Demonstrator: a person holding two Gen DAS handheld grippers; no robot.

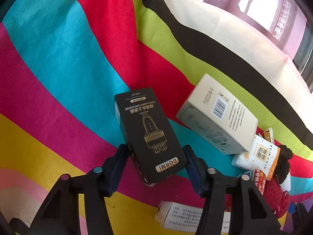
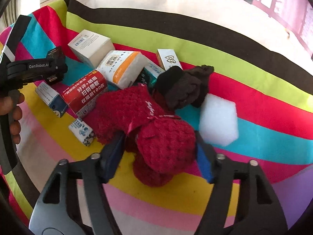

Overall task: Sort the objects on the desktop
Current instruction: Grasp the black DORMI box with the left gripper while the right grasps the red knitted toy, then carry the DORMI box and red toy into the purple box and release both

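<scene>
Striped cloth (image 1: 58,58); bright window (image 1: 262,2)

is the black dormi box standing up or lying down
Neither flat nor upright: the black box is tilted, clamped between the left gripper pads, its near end raised off the striped cloth.

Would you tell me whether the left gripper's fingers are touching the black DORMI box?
Touching. The left wrist view shows the left gripper with both blue pads against the long sides of the black DORMI box, no gap visible on either side.

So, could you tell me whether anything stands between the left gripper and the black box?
Nothing visible does. The black box already sits between the left gripper's fingers, with both pads against its sides. The white box lies apart, to its right.
</scene>
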